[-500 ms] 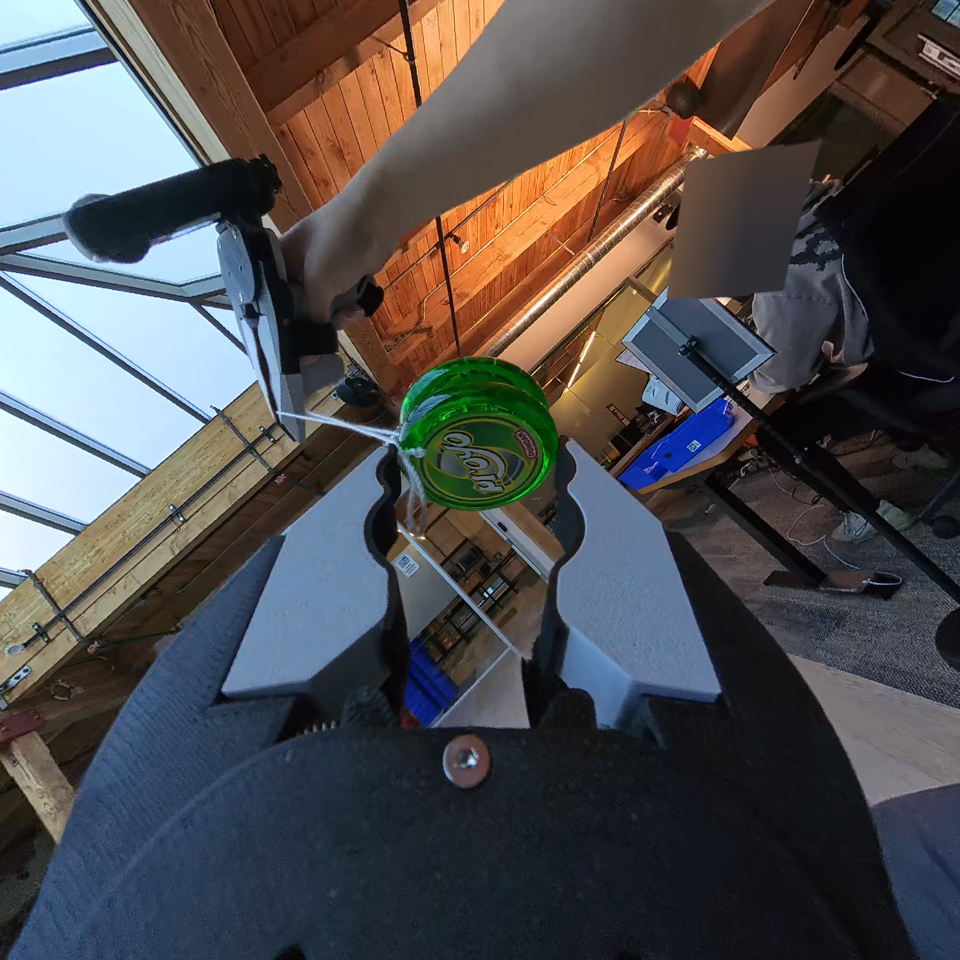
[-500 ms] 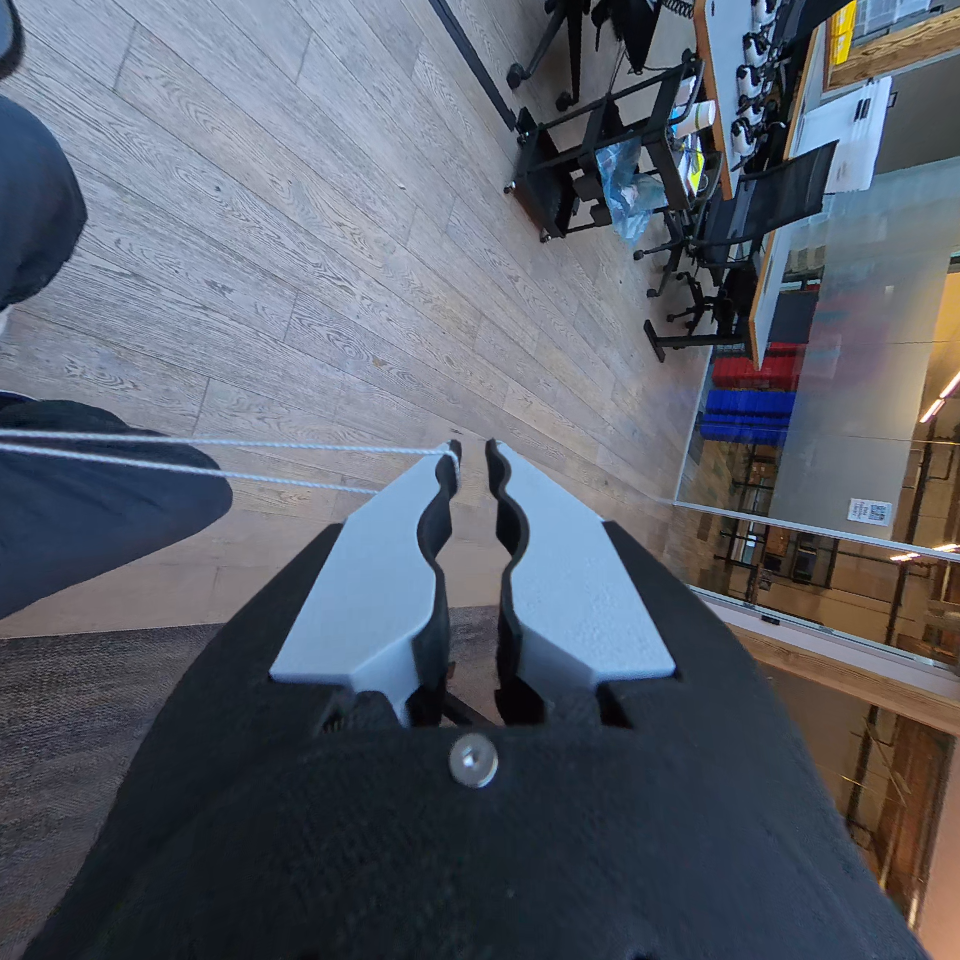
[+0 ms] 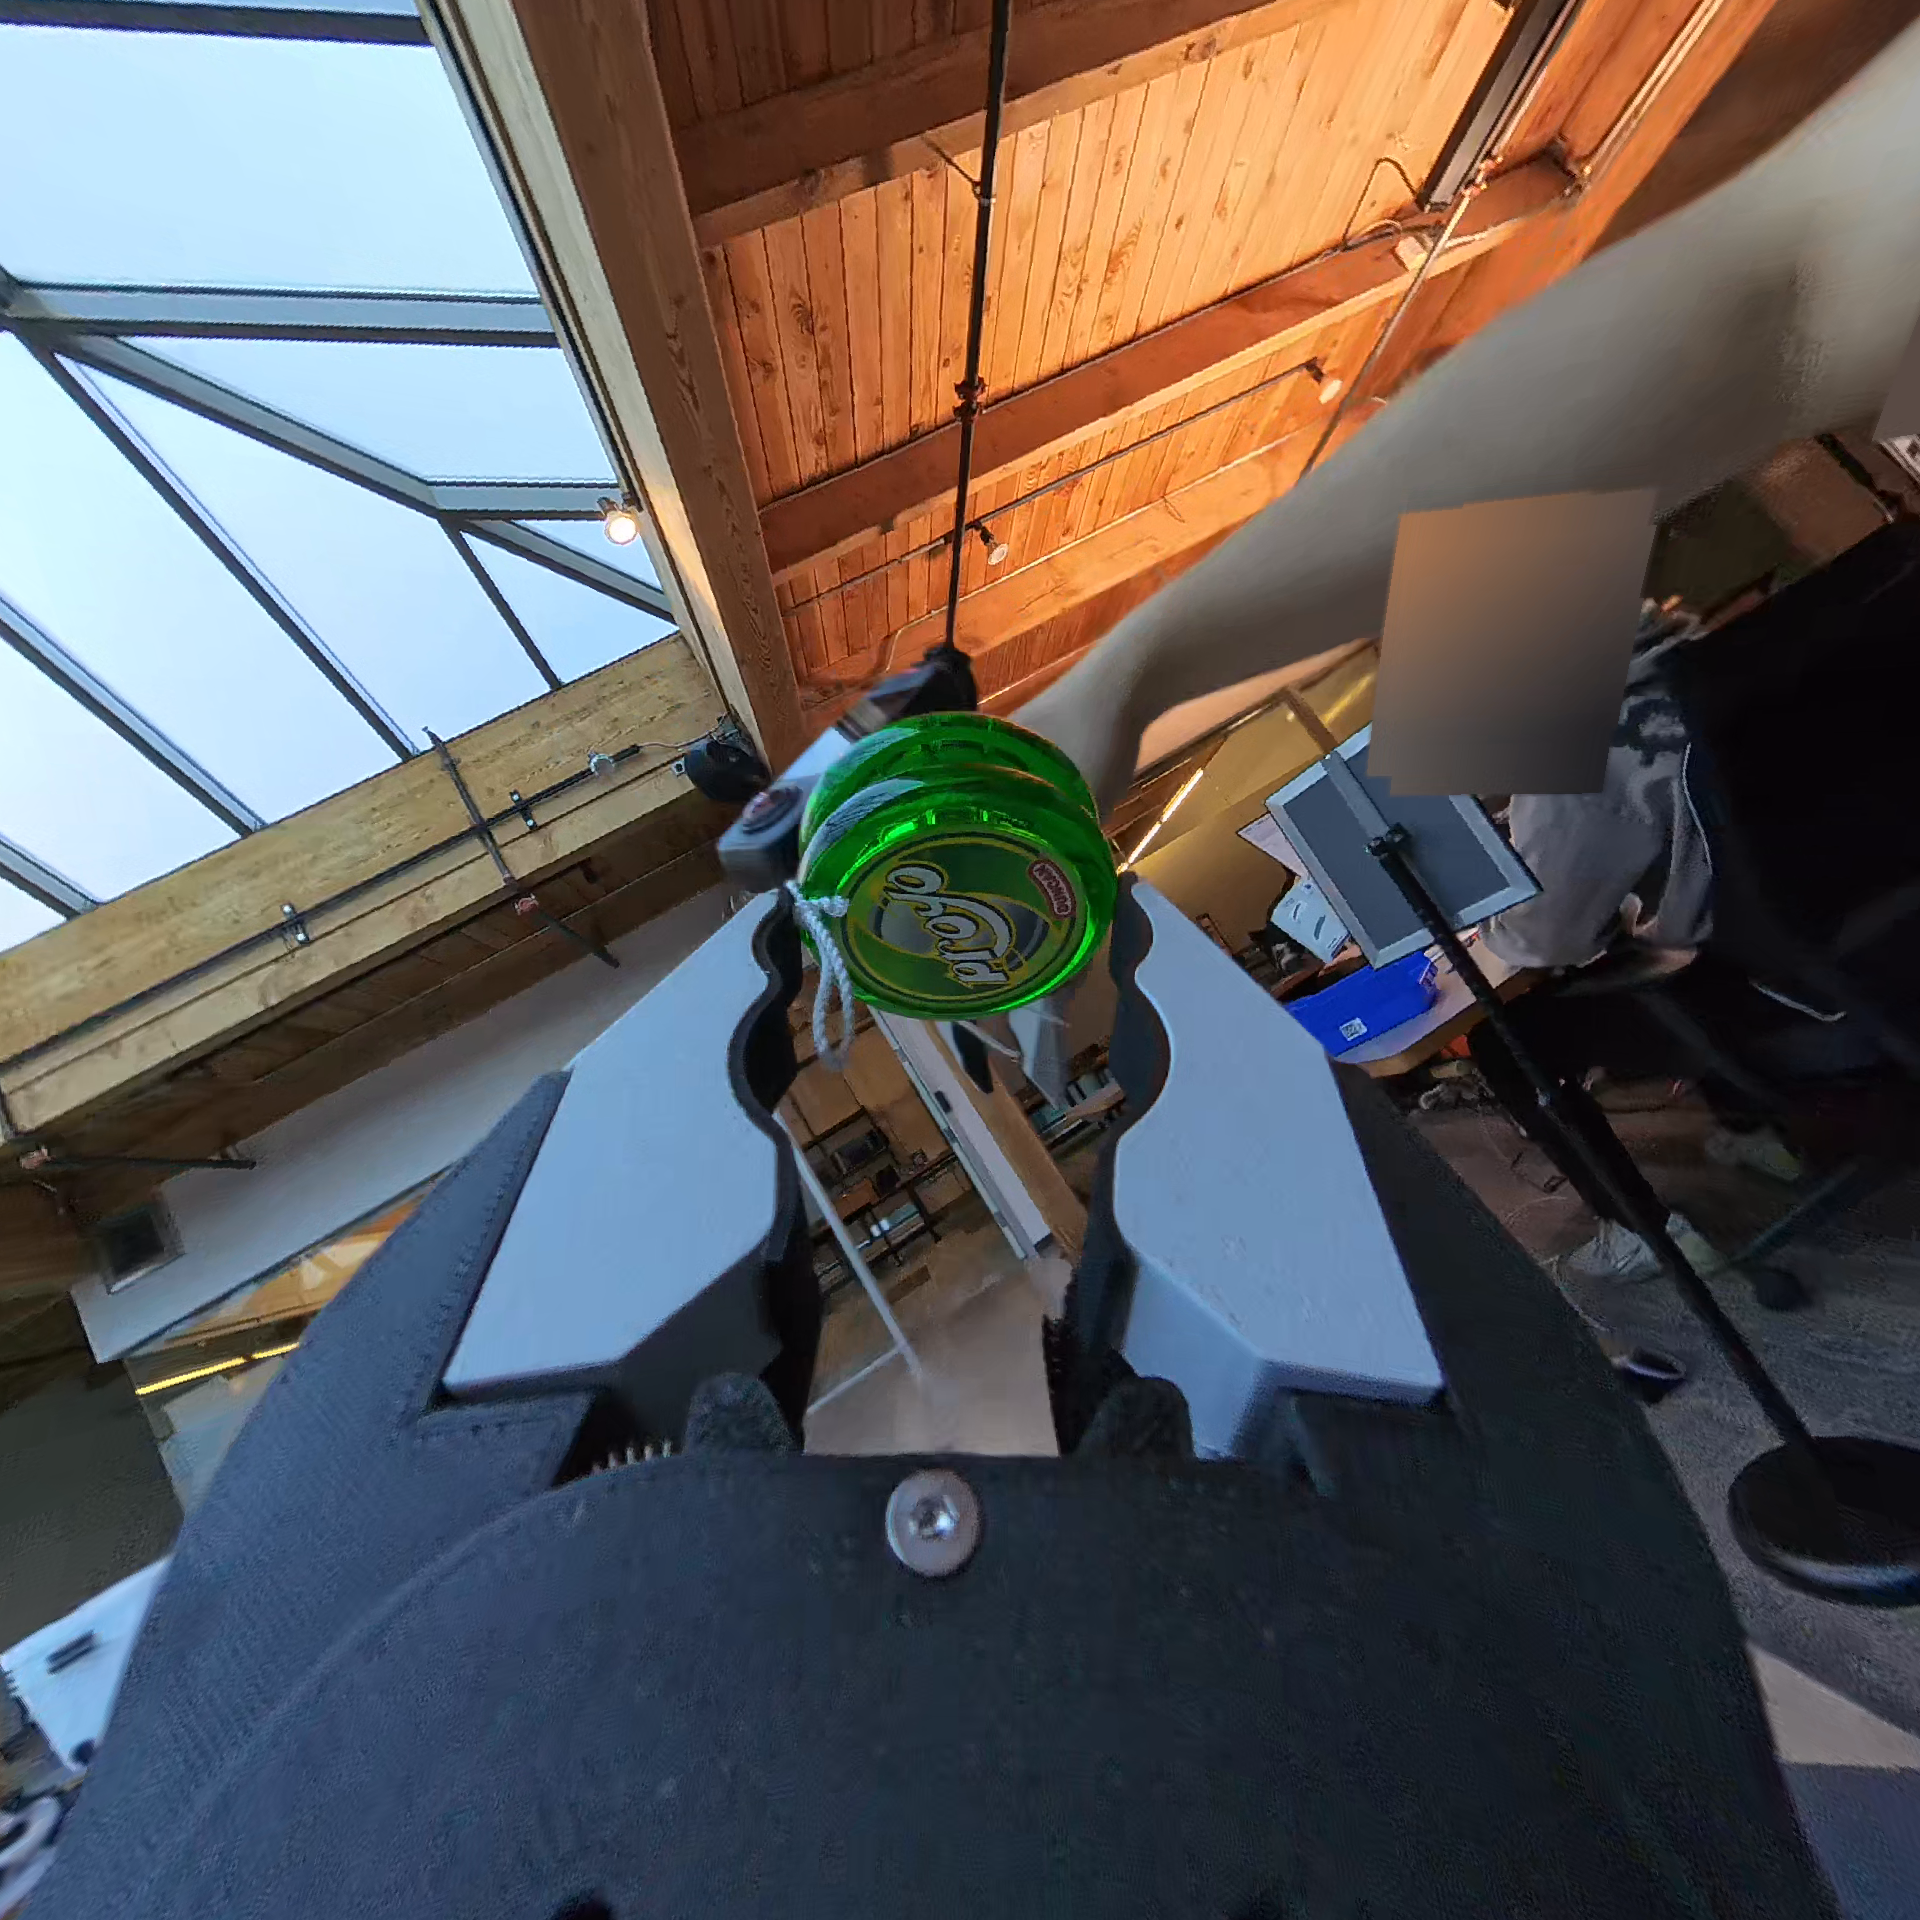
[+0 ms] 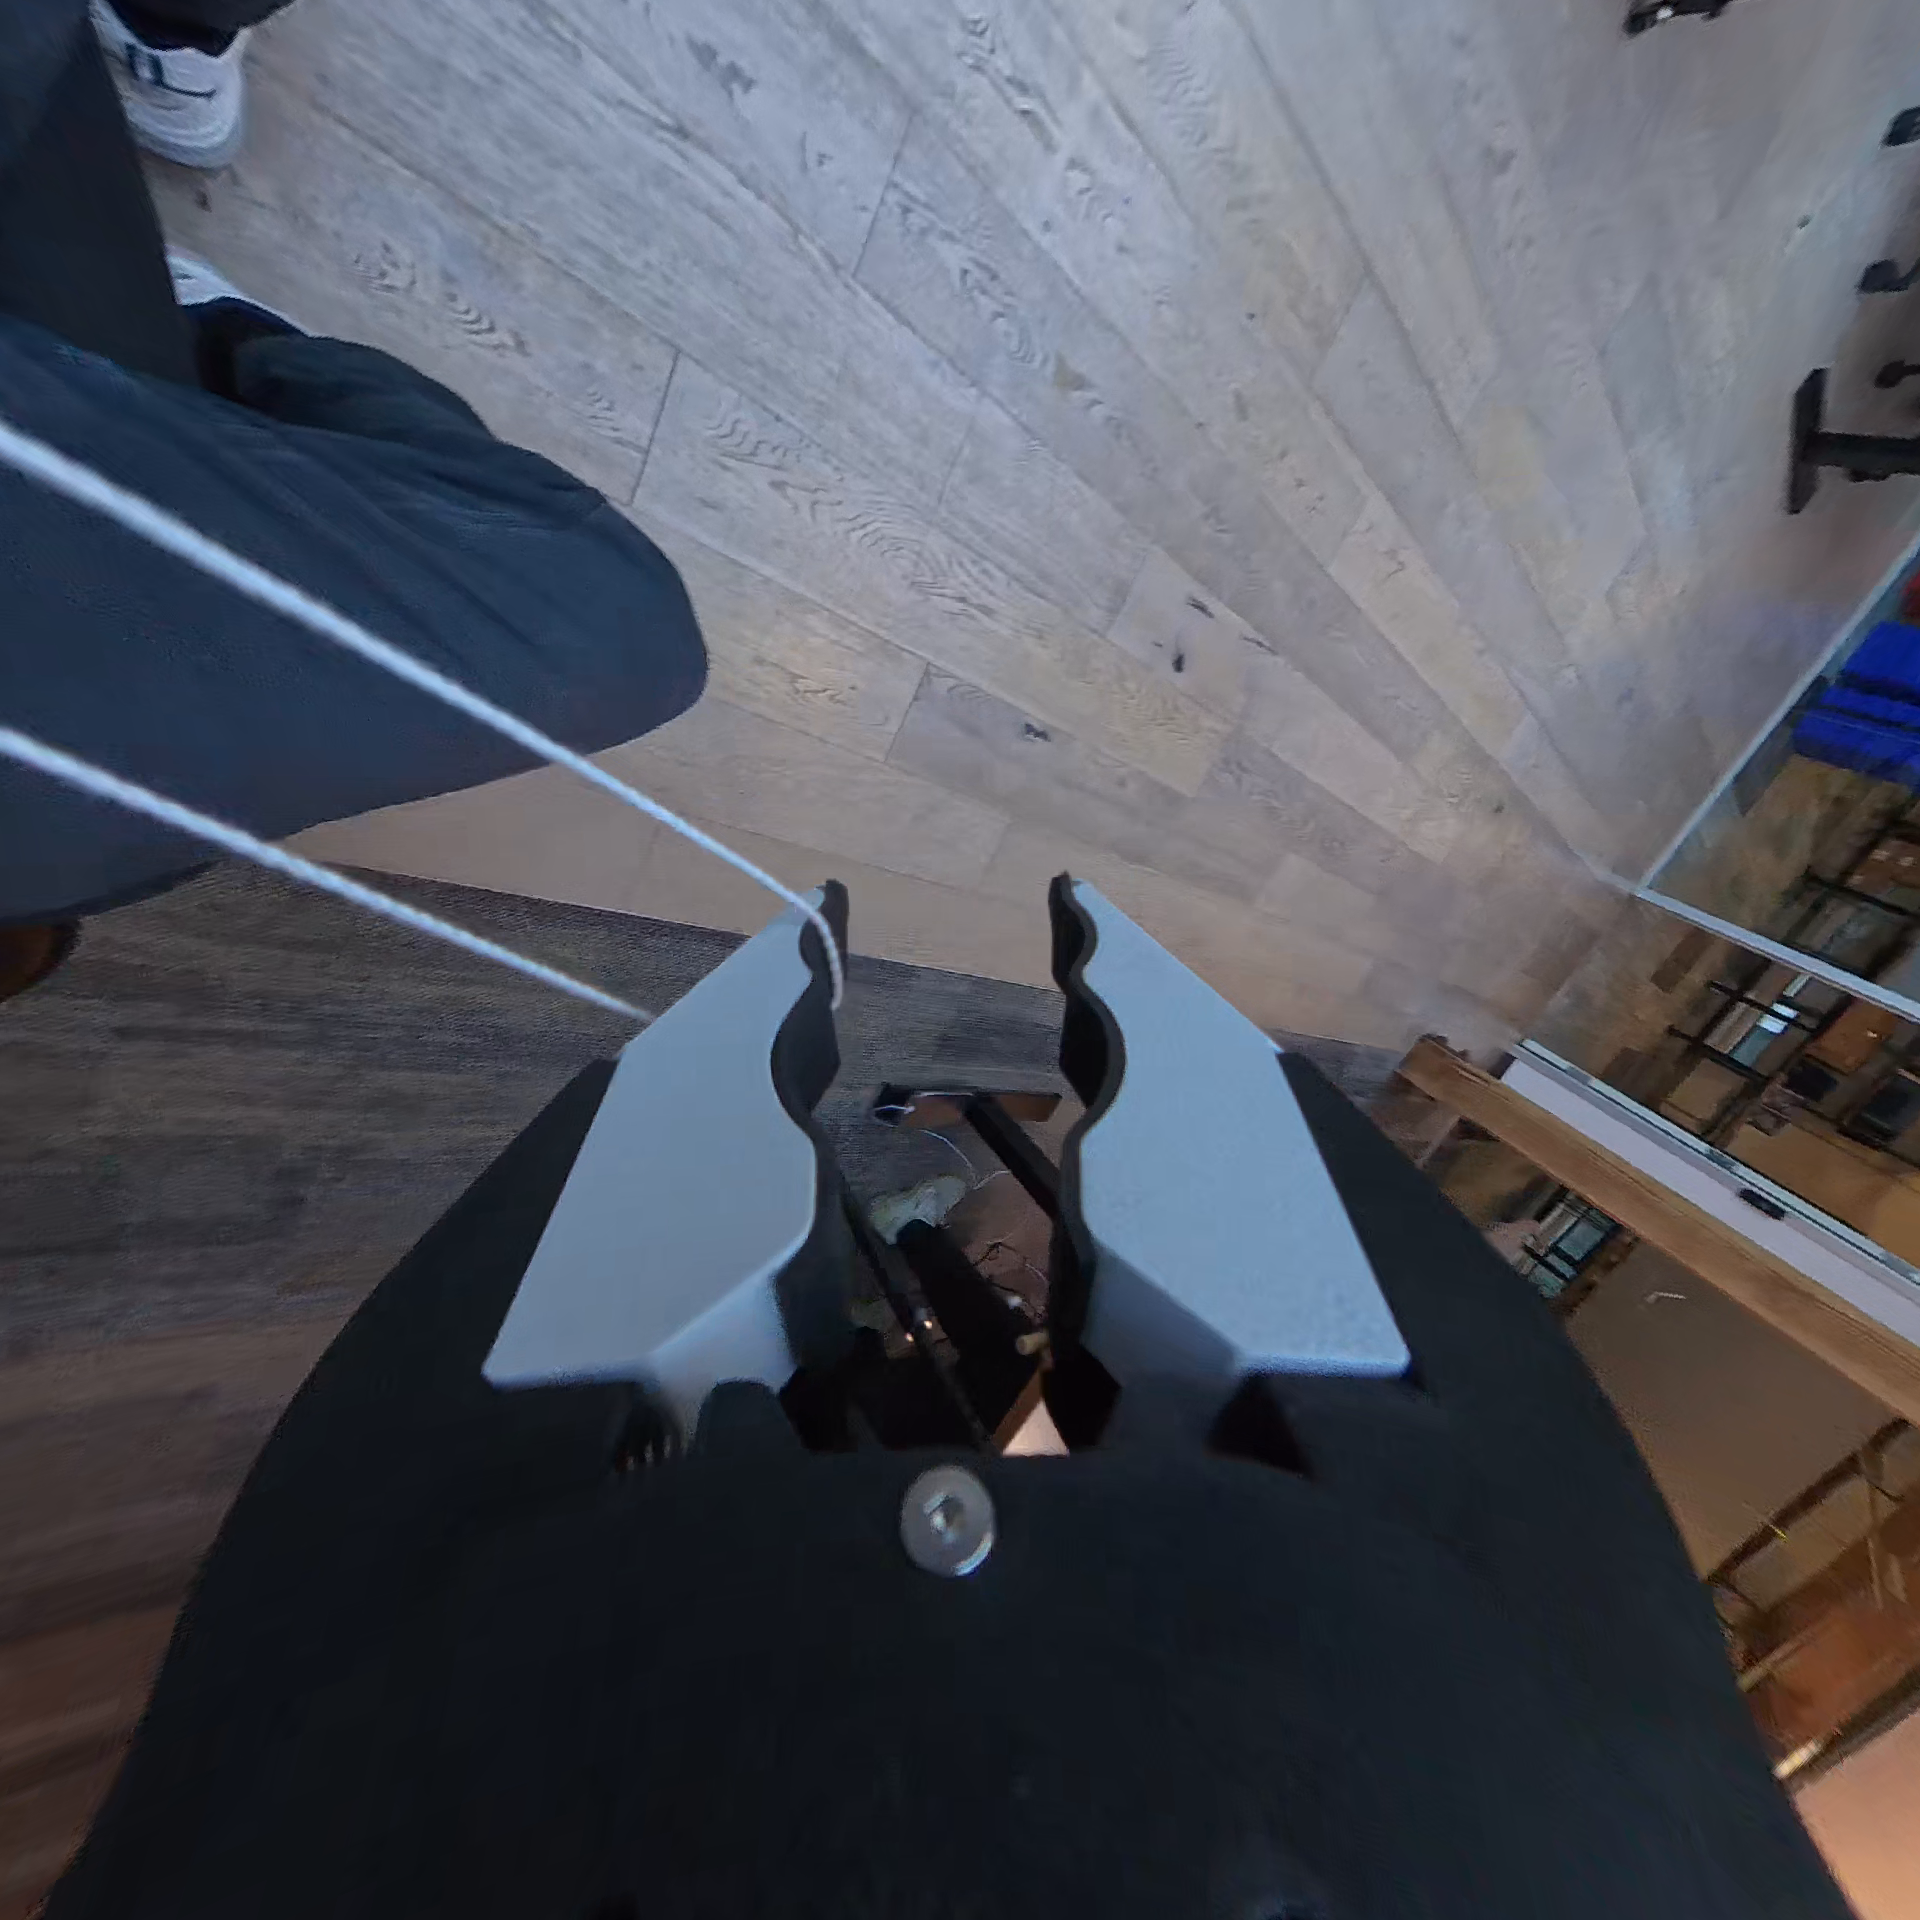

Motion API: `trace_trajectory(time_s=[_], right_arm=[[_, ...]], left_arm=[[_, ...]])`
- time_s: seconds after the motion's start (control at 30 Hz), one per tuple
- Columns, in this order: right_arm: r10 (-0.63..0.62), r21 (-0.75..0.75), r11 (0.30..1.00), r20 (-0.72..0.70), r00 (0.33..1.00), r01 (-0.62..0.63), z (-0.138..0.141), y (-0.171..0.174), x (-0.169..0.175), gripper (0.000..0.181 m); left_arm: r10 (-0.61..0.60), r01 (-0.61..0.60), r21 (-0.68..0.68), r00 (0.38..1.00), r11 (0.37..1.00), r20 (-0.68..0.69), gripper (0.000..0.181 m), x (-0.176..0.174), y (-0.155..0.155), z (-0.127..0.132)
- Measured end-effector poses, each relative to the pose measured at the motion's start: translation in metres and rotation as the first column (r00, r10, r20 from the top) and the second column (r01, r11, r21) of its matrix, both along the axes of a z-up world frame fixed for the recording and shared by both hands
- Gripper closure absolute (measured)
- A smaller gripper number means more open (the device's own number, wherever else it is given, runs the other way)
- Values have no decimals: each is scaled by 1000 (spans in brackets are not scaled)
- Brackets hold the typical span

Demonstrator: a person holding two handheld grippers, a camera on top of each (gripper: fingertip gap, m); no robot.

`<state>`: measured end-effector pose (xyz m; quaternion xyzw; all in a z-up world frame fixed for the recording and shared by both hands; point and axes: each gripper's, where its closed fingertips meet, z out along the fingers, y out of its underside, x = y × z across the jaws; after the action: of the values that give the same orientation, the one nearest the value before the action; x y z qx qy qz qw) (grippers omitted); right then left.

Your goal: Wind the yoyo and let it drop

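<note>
Left tongs (image 3: 951, 920) pinch the light, slick yoyo (image 3: 951, 868) by its faces; right tongs (image 4: 945, 935) gape, thin limp string (image 4: 416, 665) looped over one finger

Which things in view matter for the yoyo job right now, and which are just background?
For the job:
- green translucent plastic yoyo, clamped in the left hand-held gripper
- white twisted string, looped over a finger of the open right hand-held gripper

Background:
- blue plastic bin
- grey panel on a black stand

White string (image 4: 343, 665) cut off at left edge.
</note>
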<state>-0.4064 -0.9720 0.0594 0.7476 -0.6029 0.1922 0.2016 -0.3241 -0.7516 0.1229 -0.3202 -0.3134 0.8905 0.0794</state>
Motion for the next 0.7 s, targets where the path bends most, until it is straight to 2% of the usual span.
trace_trajectory(time_s=[0.03, 0.13, 0.23, 0.37, 0.43, 0.5, 0.53, 0.63, 0.7], right_arm=[[0, 49, 999, 1, 1000, 0, -12, 8, -3, 139], [15, 242, 970, 85, 996, -36, -40, 43, -1, 130], [-18, 451, 886, 263, 965, -106, -48, 78, 11, 118], [-129, 658, 682, 538, 833, -319, -25, 122, 32, 105], [-179, 691, 578, 627, 758, -434, -12, 138, 35, 103], [-211, 675, 514, 698, 685, -529, -3, 147, 34, 102], [-222, 651, 519, 728, 648, -554, -1, 146, 34, 105], [-217, 531, 596, 829, 516, -603, 3, 143, 44, 118], [-178, 426, 639, 892, 416, -641, 13, 153, 55, 120]], left_arm=[[-20, 20, 19, 999, 1000, -27, 123, 5, -2, 2], [-49, 54, 54, 995, 997, -84, 123, 19, -8, 6], [-87, 94, 75, 991, 993, -100, 123, 25, -9, 4], [-229, 255, 178, 962, 950, -151, 122, 25, -10, 0], [-302, 340, 226, 935, 913, -185, 123, 26, -11, -1], [-369, 421, 263, 901, 868, -228, 123, 28, -11, 0], [-399, 459, 281, 883, 842, -248, 123, 30, -11, 0], [-469, 549, 314, 832, 774, -297, 123, 33, -11, 2], [-461, 539, 329, 839, 776, -289, 123, 34, -15, 1]])
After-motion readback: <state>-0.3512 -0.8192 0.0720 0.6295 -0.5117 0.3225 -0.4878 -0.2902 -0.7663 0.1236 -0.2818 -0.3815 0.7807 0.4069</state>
